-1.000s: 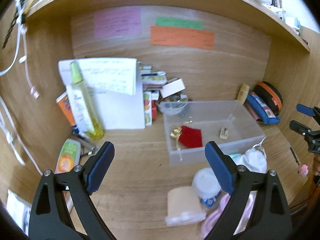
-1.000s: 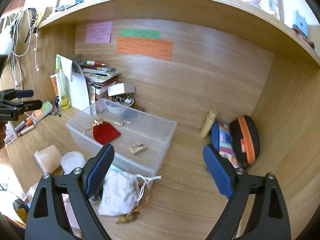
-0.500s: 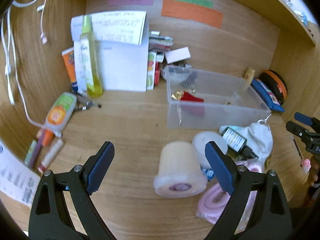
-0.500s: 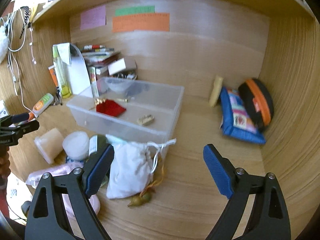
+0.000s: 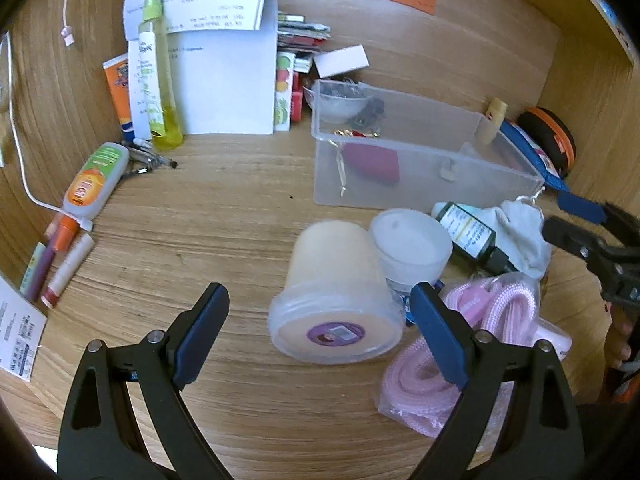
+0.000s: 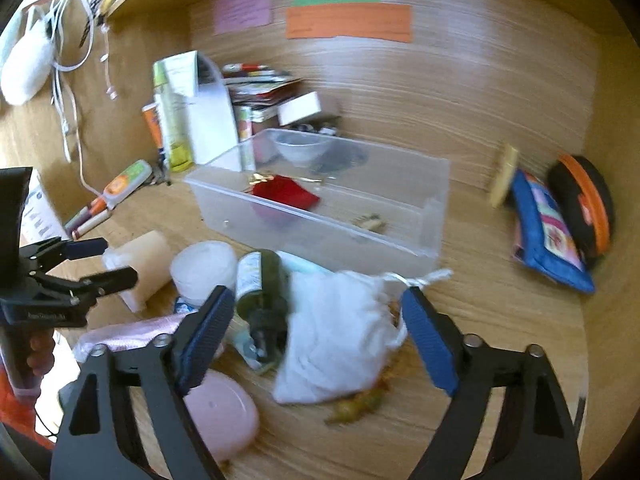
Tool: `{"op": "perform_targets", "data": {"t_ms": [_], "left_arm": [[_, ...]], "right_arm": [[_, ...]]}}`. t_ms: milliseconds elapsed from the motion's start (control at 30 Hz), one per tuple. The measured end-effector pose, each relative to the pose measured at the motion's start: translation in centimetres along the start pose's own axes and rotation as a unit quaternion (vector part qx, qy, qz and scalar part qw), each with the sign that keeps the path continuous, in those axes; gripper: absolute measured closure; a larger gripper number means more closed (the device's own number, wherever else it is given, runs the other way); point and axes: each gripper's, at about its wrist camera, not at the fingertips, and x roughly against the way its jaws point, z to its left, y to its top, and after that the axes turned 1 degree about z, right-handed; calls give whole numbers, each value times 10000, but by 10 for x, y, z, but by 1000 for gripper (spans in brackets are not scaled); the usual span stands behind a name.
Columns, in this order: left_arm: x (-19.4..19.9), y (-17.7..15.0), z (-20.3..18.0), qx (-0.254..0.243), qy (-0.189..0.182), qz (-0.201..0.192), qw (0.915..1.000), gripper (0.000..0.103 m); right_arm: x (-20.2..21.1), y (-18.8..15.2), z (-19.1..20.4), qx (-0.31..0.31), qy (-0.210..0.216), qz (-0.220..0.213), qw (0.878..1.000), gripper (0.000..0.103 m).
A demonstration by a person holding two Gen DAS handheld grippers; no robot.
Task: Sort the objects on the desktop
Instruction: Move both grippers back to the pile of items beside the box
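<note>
While its jaws close, the right tool straddles a white pouch, untouched, at lower centre. The left tool gapes around a tipped jar.

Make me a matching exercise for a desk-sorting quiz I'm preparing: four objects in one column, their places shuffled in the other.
Objects:
1. red pouch
2. white drawstring bag
3. cream tub
4. yellow spray bottle

Places:
A. upright against the white papers
B. lying on its side before the left fingers
C. inside the clear bin
D. between the right fingers

Pairs: 1-C, 2-D, 3-B, 4-A
</note>
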Motion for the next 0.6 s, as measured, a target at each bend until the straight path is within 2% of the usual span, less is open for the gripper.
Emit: {"op": "perform_targets", "data": {"t_ms": [133,267,400,467,533,600], "left_arm": [[-11,-1,-3,-42,36,131,9999,10],[-21,0,1,99,-202,357,9991,10],[-30,1,2,140,-56,448,9989,10],[-34,2,4,208,-59,492,9986,10],[-38,2,5,264,-119,532,9982,10],[-40,3,6,307,-108,527,9981,11]], "right_arm": [[-19,9,11,212,178,203,9994,28],[-41,13,18,351,366,501,9975,32],[-58,15,22,443,431,749,9953,37],[-61,17,22,481,473,775,9947,43],[-66,19,24,505,624,873,9929,55],[-73,18,28,600,606,983,9915,58]]}}
